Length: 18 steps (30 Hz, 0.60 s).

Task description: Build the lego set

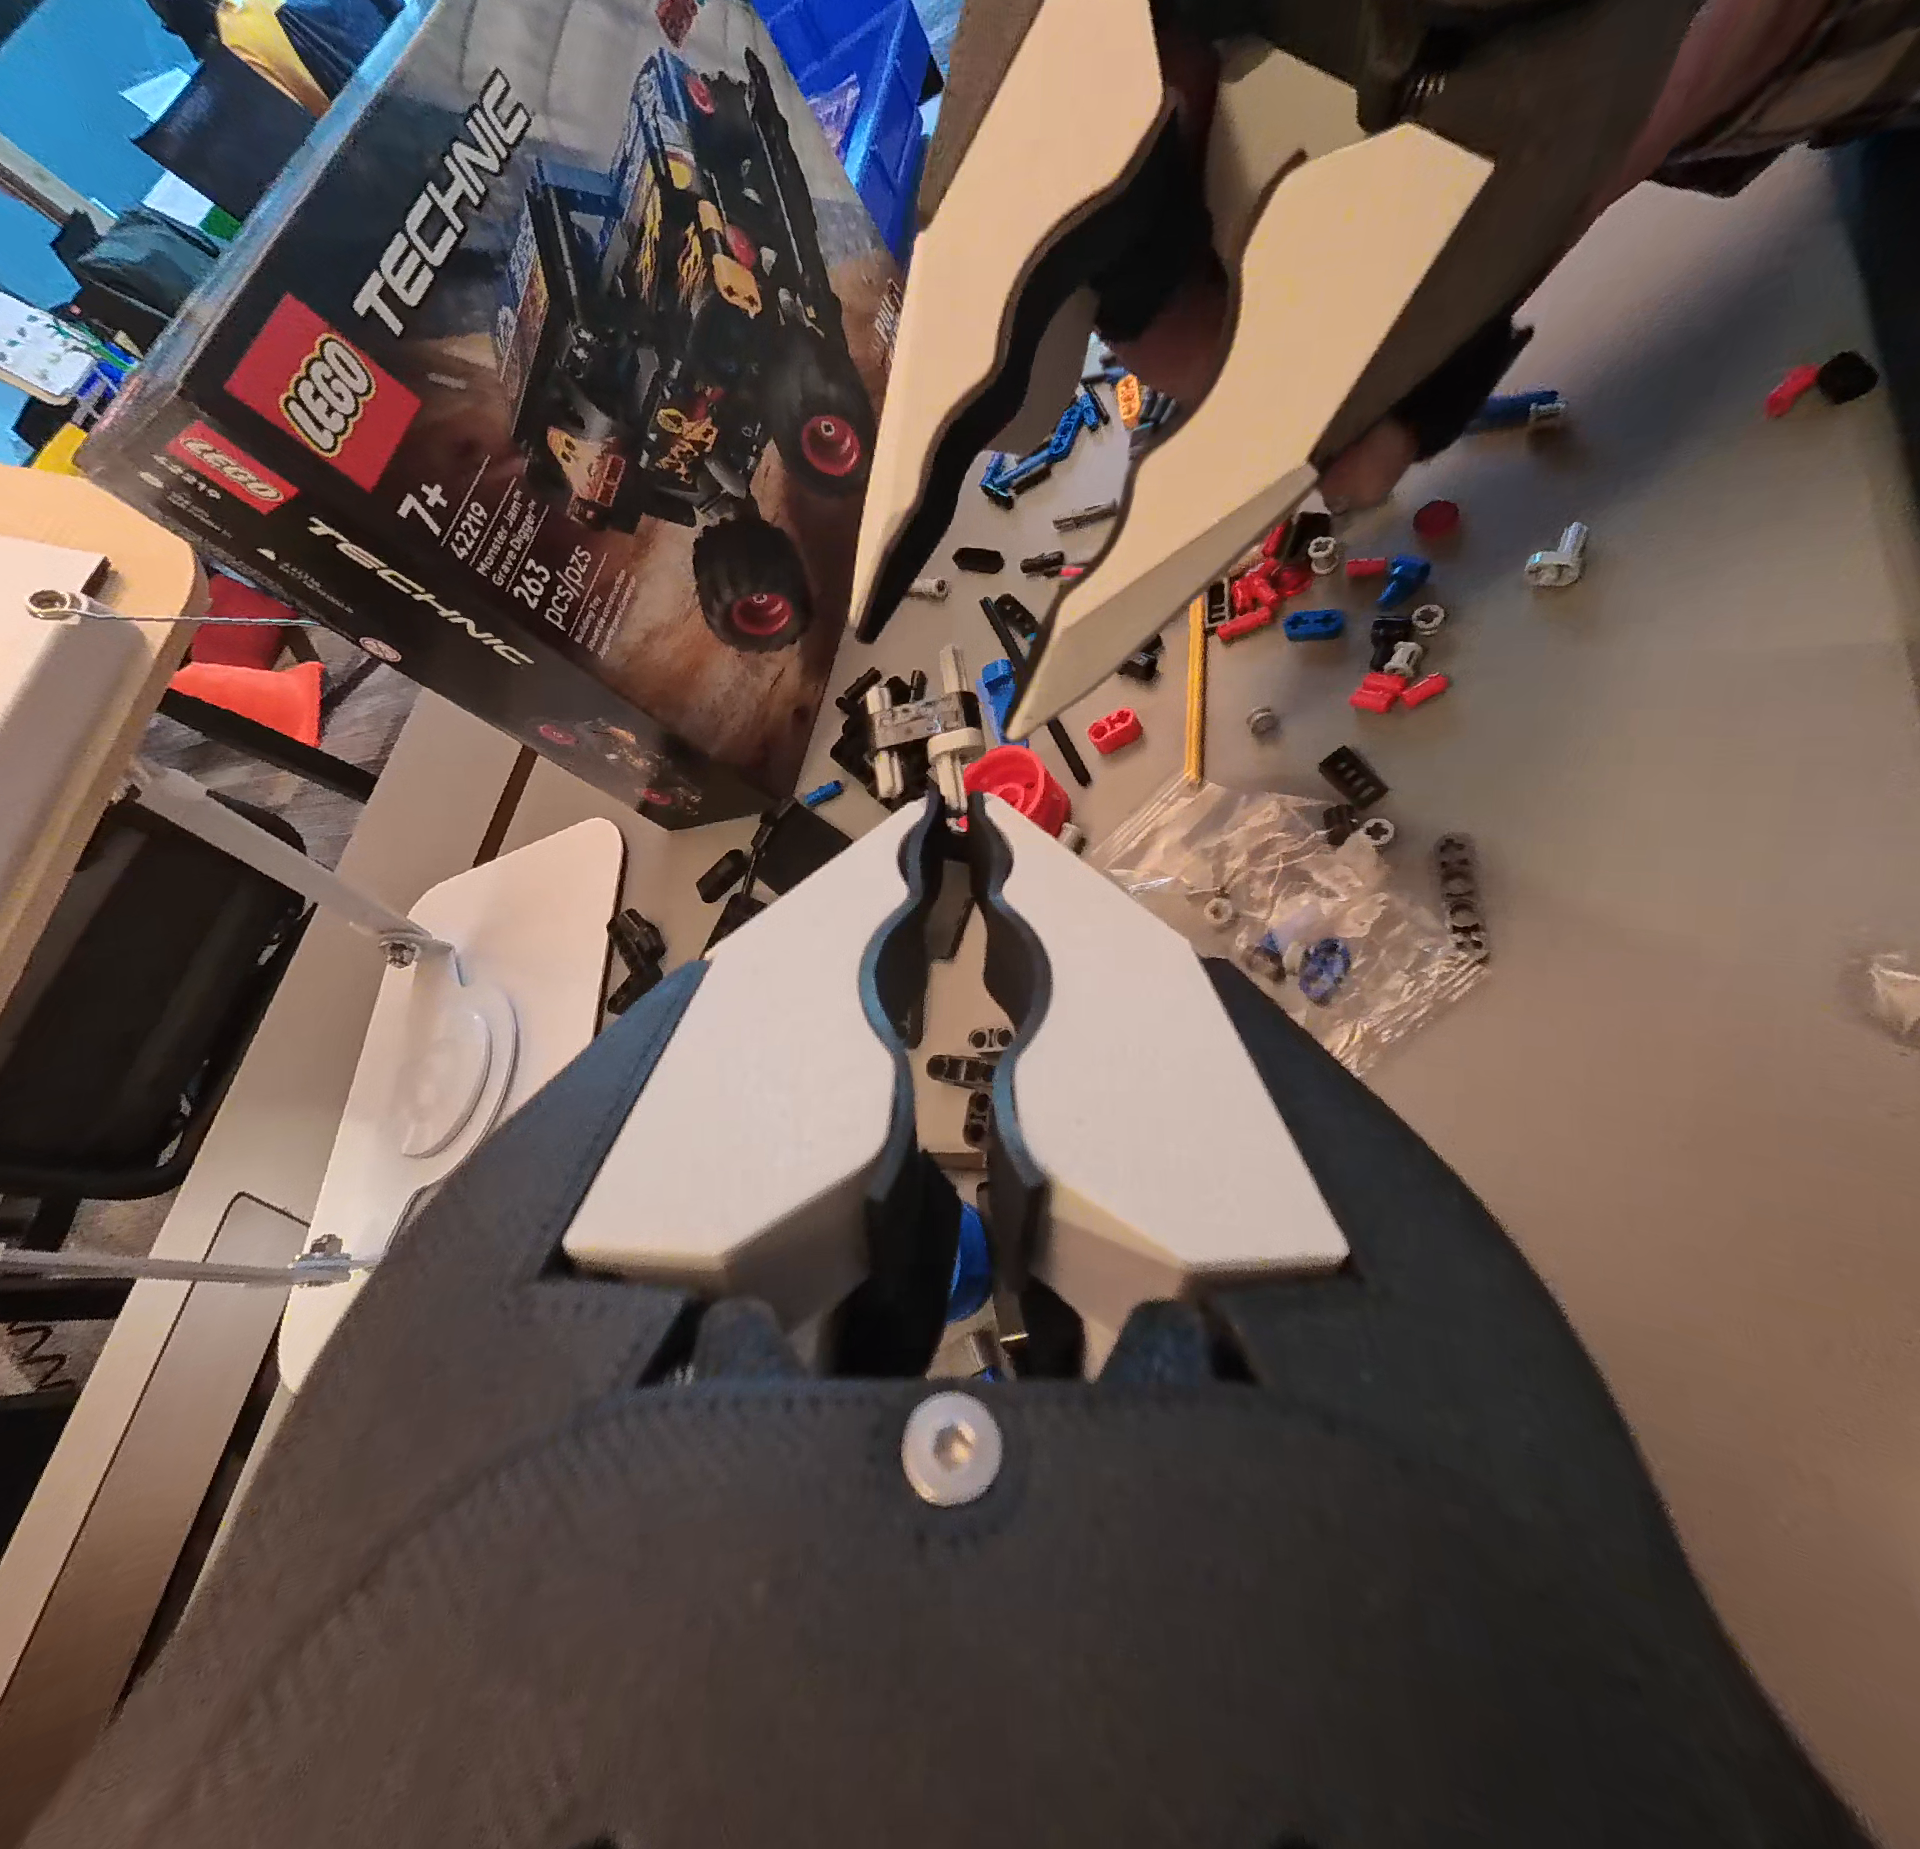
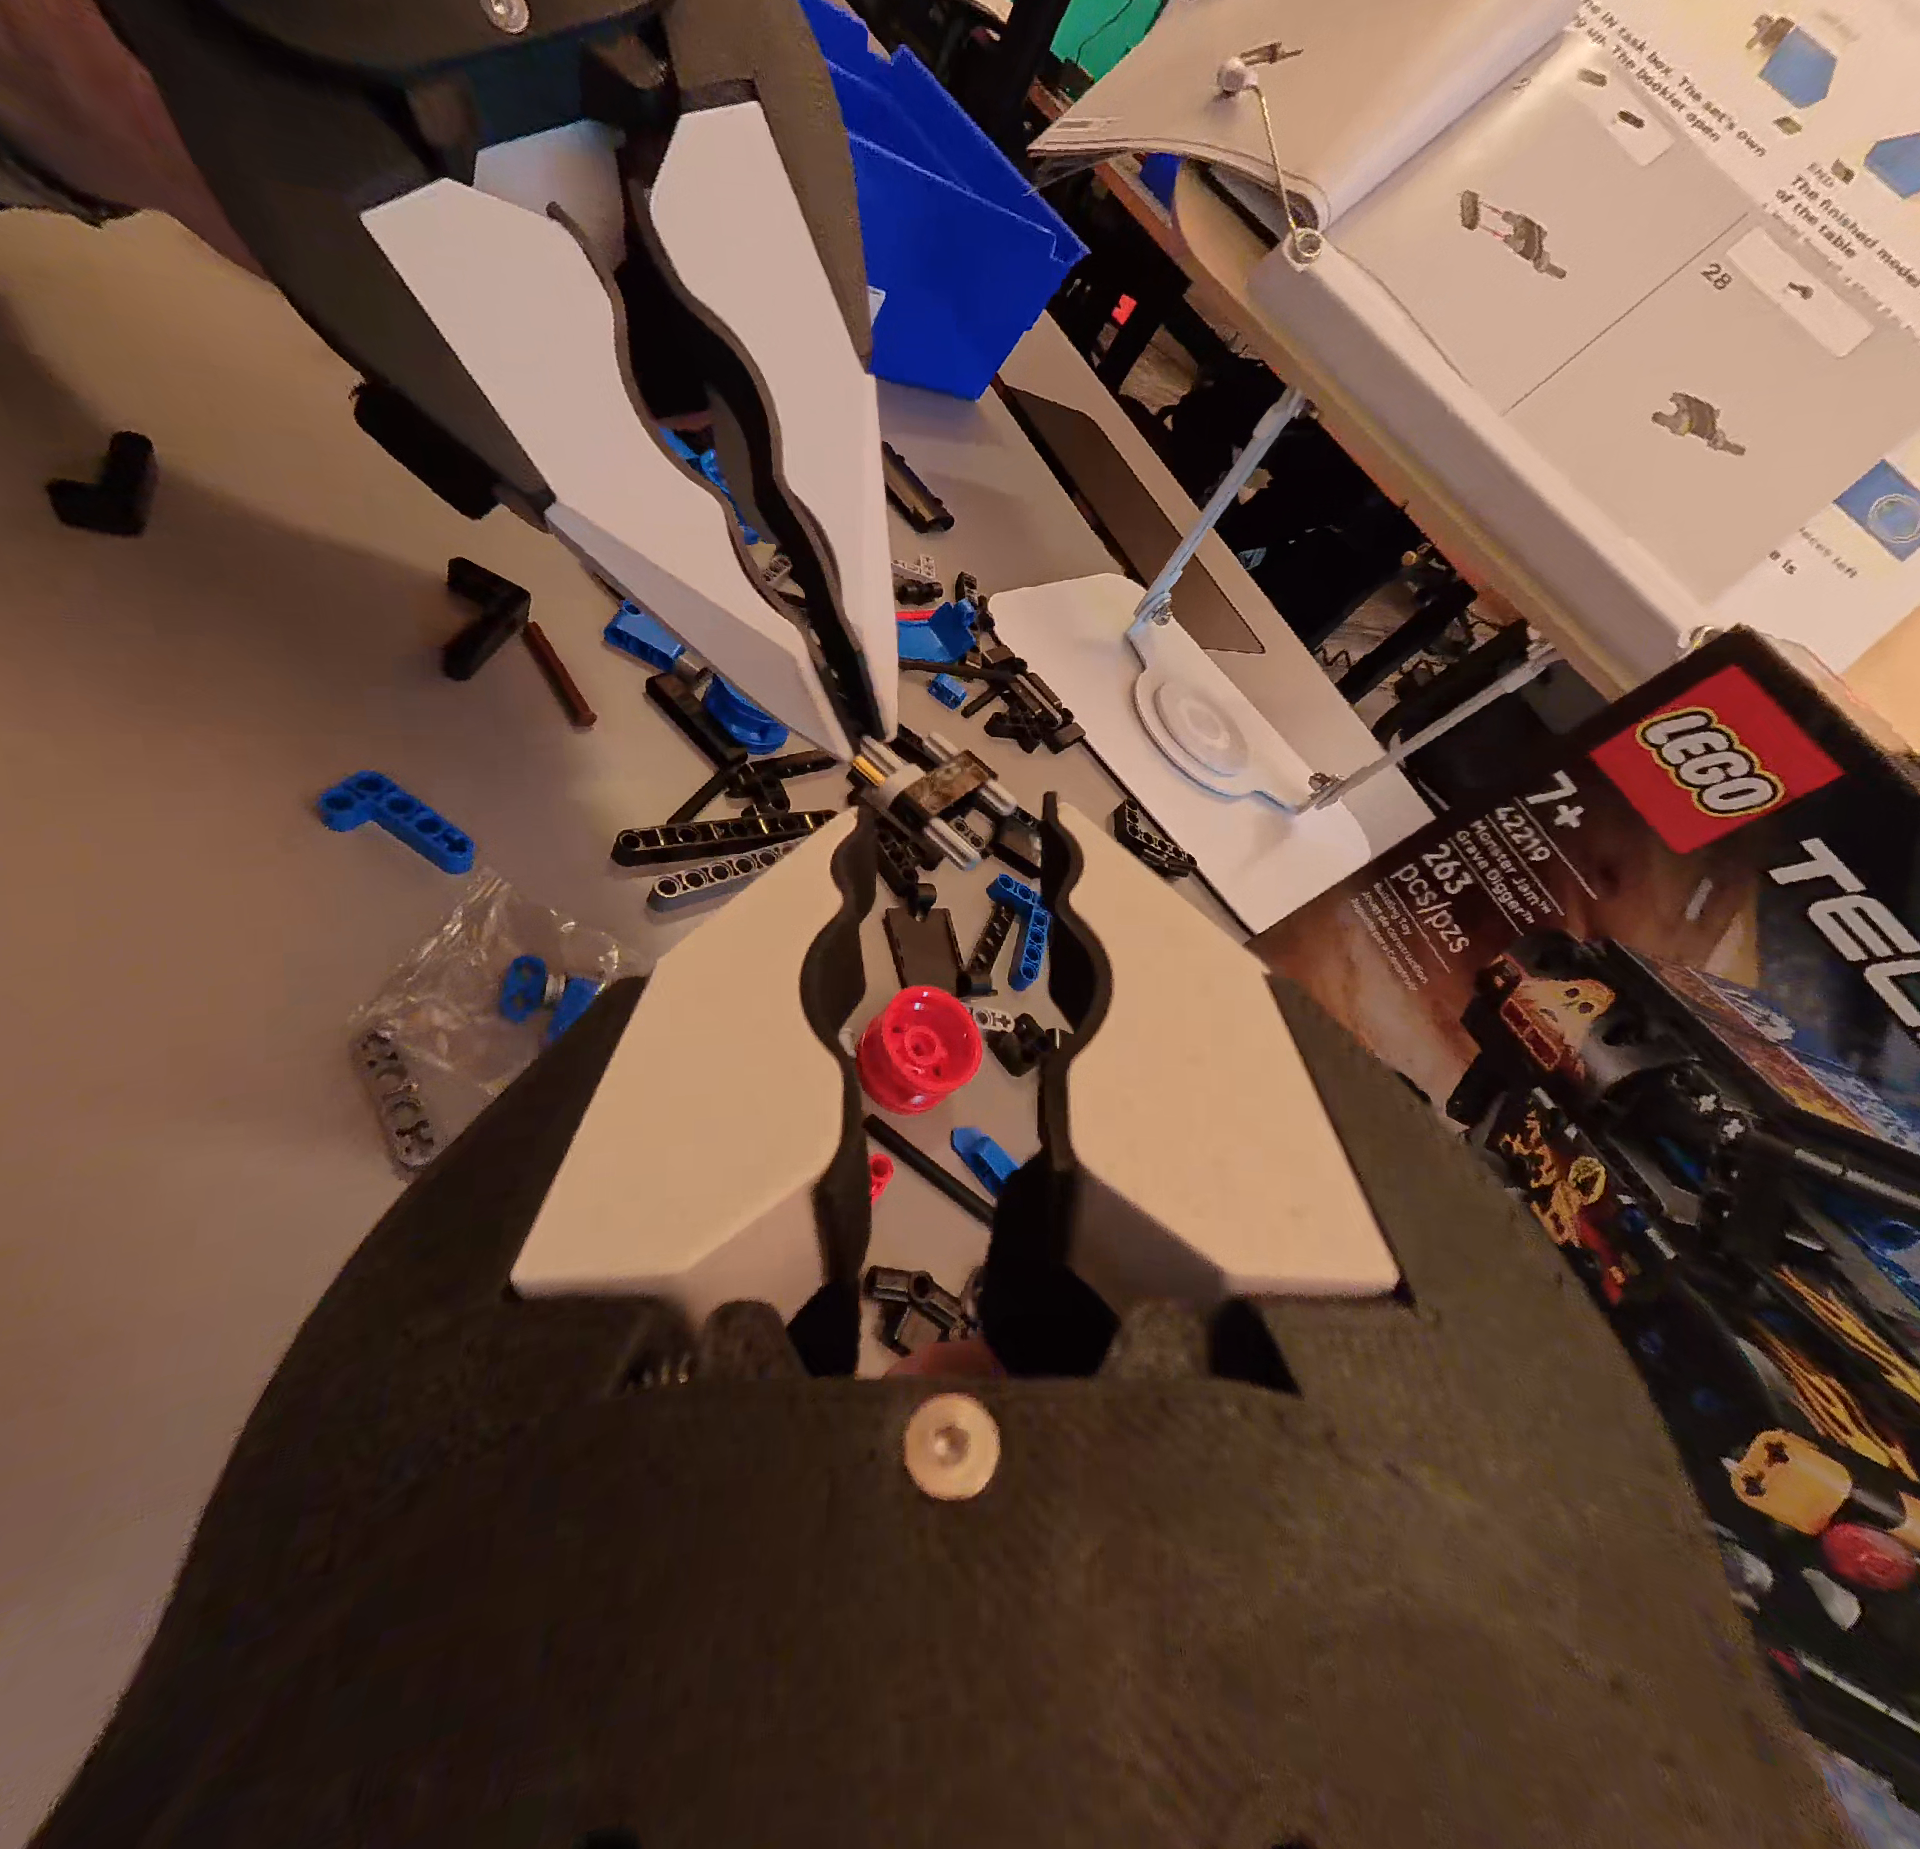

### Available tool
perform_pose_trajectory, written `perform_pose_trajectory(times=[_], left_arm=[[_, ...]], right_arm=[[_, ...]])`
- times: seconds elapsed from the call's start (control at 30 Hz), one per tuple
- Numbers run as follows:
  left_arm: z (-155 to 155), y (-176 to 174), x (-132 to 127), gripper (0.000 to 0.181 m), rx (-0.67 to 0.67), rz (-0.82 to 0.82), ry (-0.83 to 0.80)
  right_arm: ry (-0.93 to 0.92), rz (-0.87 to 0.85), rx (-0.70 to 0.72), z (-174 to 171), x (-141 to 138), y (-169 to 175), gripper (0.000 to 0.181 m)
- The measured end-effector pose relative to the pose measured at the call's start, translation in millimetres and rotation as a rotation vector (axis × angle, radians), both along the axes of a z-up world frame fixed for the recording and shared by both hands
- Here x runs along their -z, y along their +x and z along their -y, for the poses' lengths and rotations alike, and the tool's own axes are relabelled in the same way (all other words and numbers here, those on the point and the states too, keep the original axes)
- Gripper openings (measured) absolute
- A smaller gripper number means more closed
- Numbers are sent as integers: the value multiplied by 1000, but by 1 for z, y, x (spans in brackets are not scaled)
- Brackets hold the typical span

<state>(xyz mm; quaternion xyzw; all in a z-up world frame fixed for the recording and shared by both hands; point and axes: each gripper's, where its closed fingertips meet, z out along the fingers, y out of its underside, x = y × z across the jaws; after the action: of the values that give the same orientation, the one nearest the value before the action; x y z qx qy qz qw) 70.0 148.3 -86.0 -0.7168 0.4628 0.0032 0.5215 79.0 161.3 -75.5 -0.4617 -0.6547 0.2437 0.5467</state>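
On the left we've got the set box (image 1: 540, 397) standing on the table (image 1: 1662, 968), propped at a tilt. Next over, our left gripper (image 1: 958, 812) is pinched together on the end of a small grey axle assembly (image 1: 925, 724), holding it up just above the loose parts. A red wheel hub (image 1: 1018, 786) sits right behind the tips. Our right gripper (image 1: 935, 687) hangs just above the assembly with its fingers apart, nothing in them. Further right, red, blue and black pieces (image 1: 1340, 604) are scattered around, plus a clear bag (image 1: 1278, 916).
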Motion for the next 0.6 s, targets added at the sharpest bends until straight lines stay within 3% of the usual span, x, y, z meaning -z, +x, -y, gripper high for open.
perform_pose_trajectory(times=[0.6], left_arm=[[1, 2, 1, 2, 10, 5, -11]], right_arm=[[292, 78, 37, -1, 12, -4, 23]])
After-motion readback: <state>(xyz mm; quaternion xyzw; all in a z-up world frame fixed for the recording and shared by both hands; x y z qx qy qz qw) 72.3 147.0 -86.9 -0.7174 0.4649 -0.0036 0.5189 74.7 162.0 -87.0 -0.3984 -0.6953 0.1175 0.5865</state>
